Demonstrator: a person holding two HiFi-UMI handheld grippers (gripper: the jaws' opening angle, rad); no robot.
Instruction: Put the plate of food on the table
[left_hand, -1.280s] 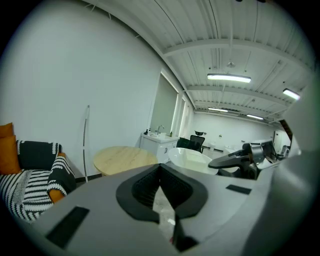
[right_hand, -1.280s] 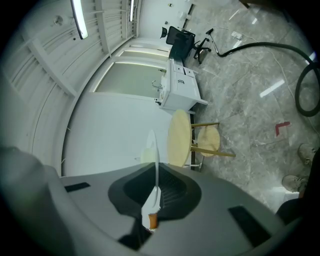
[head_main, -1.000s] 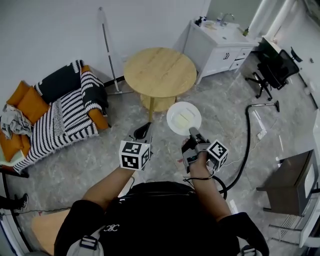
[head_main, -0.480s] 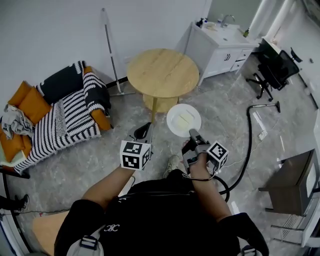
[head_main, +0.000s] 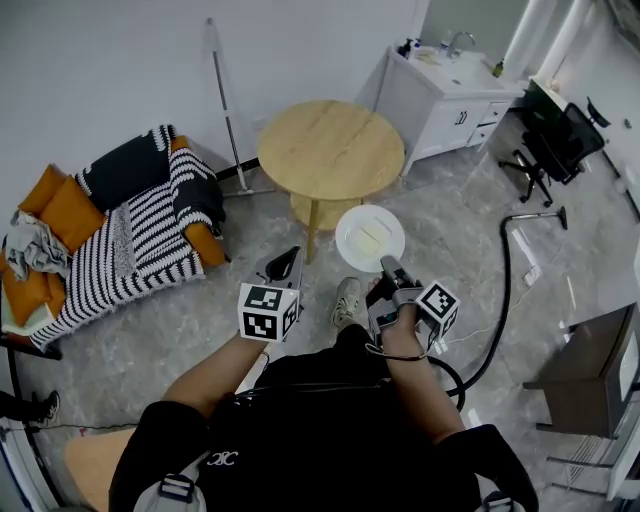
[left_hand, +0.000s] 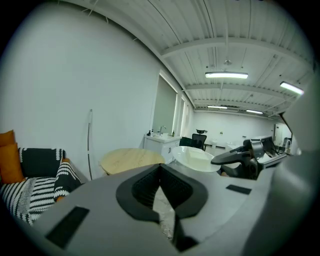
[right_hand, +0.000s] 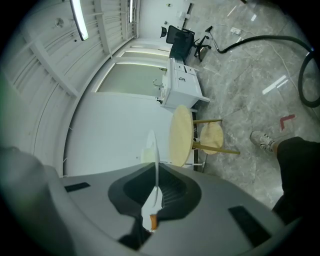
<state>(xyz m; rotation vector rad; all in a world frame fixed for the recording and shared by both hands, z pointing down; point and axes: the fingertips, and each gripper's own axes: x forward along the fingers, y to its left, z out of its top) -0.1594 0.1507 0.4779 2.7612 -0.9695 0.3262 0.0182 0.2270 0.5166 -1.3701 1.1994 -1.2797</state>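
Beside round table (head_main: 330, 150), plate (head_main: 370, 238) in right gripper (head_main: 385, 264), shoe (head_main: 346, 300) newly forward.

A shoe (head_main: 347, 300) has been brought forward into sight on the floor (head_main: 450, 200), below the plate (head_main: 370, 238) in the head view. The round bench (head_main: 330, 150) and the striped sofa (head_main: 130, 235) are seen shifted slightly rightward.

plate (head_main: 370, 238) just before table (head_main: 331, 150), sofa (head_main: 120, 235) left
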